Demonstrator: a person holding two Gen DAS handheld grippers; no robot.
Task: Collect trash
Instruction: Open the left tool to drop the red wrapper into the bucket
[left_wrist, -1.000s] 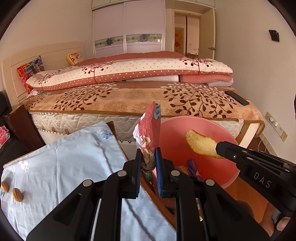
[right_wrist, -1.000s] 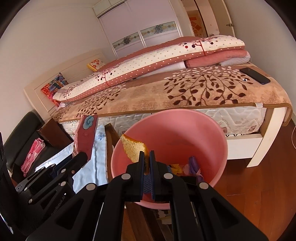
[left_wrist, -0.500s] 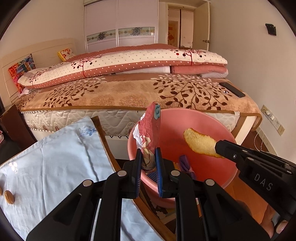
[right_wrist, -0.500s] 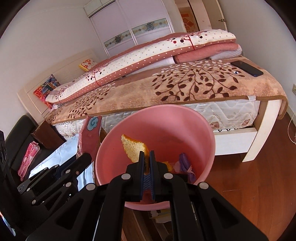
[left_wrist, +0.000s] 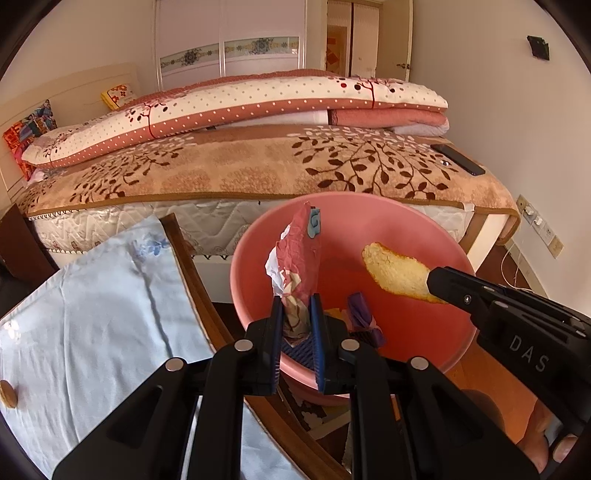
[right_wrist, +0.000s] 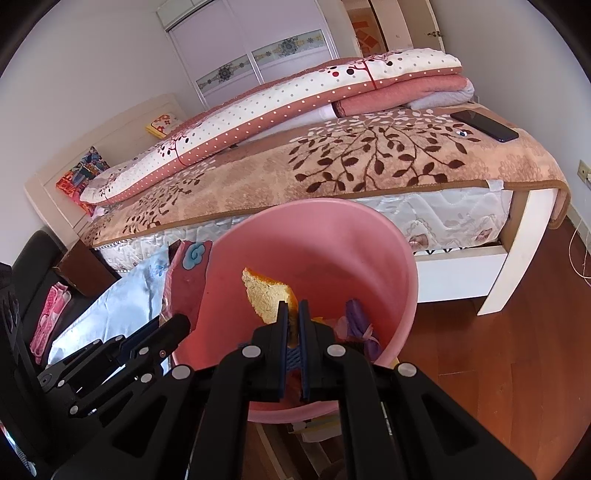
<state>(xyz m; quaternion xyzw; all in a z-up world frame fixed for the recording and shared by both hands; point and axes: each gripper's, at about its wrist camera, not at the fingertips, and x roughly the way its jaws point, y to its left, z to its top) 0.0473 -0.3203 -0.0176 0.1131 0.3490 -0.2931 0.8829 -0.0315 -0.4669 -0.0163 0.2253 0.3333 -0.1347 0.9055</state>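
A pink plastic bin (left_wrist: 399, 229) (right_wrist: 332, 229) stands on the floor beside the bed, with purple and yellow scraps (left_wrist: 360, 314) at its bottom. My left gripper (left_wrist: 296, 301) is shut on a crumpled red snack wrapper (left_wrist: 301, 254), held upright over the bin's near-left rim. My right gripper (right_wrist: 292, 308) is shut on a piece of yellow sponge cake (right_wrist: 267, 295) (left_wrist: 397, 273) over the bin's mouth. The right gripper (left_wrist: 428, 286) enters the left wrist view from the right. In the right wrist view the wrapper (right_wrist: 186, 277) shows at the bin's left edge.
A wooden table (left_wrist: 195, 269) under a light blue cloth (left_wrist: 96, 317) lies left of the bin, with a small biscuit (left_wrist: 7, 393) at the cloth's left edge. Behind stands a bed (left_wrist: 258, 166) with folded quilts and a phone (left_wrist: 458, 158). Wood floor (right_wrist: 517, 350) spreads to the right.
Both grippers have come down and closer to the bin with their loads. The bin now looms larger in both views. Neither grip has changed.
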